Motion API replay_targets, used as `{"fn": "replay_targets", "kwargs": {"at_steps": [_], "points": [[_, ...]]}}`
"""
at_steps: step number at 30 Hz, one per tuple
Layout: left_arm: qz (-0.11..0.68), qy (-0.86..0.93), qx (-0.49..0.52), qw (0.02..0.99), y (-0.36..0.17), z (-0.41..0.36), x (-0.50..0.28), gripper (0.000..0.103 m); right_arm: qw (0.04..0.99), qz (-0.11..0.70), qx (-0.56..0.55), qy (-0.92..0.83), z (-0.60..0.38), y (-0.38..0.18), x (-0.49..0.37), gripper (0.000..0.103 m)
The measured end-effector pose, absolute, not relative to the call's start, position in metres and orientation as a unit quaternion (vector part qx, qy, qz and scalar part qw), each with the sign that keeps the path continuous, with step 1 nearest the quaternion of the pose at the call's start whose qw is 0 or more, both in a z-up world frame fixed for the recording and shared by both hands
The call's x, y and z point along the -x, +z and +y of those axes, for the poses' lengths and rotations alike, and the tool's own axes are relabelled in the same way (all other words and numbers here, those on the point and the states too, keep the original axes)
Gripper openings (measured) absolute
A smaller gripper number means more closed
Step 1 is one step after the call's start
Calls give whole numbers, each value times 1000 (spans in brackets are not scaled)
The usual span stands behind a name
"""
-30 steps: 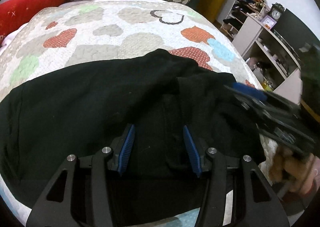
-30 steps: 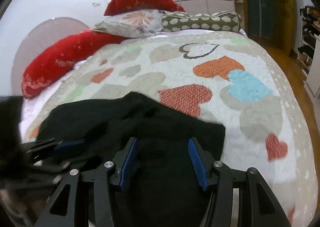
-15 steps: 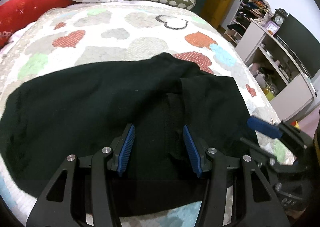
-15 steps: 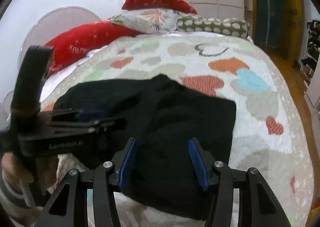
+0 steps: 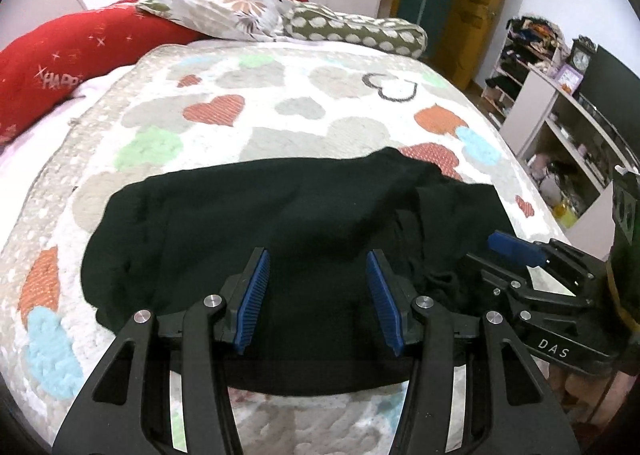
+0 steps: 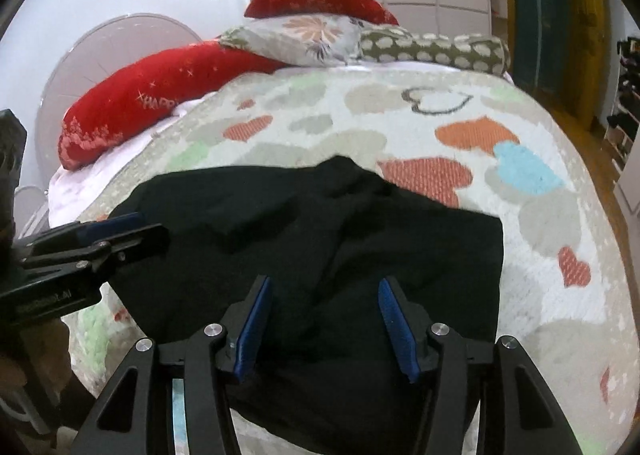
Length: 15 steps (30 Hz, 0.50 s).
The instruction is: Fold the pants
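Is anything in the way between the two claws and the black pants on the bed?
No, nothing visible. The black pants lie bare on the heart quilt, straight in front of the left claw and the right claw. Both claws are open and empty. The pillows lie far off at the head.

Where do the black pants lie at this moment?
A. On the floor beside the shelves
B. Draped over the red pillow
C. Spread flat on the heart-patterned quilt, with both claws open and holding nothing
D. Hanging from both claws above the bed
C. The black pants lie spread on the heart-patterned quilt, and both the left claw and the right claw stand open above them with no cloth pinched between their blue pads.
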<state>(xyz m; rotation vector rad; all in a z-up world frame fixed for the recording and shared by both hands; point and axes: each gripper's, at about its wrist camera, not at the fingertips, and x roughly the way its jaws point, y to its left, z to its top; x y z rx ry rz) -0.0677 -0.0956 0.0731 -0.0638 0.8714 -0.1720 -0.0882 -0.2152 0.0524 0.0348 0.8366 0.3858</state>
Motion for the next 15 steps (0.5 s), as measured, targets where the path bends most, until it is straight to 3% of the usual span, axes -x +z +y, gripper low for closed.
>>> {"fn": "replay_targets", "kwargs": {"at_steps": [6,15], "points": [[419,-72,34,904,76,-87,74,50,880,435,-4,189,-197,30,77,61],[420,-41,61,905,76,-60,79,51,881,406,-56,238,-190,67,78,64]]}}
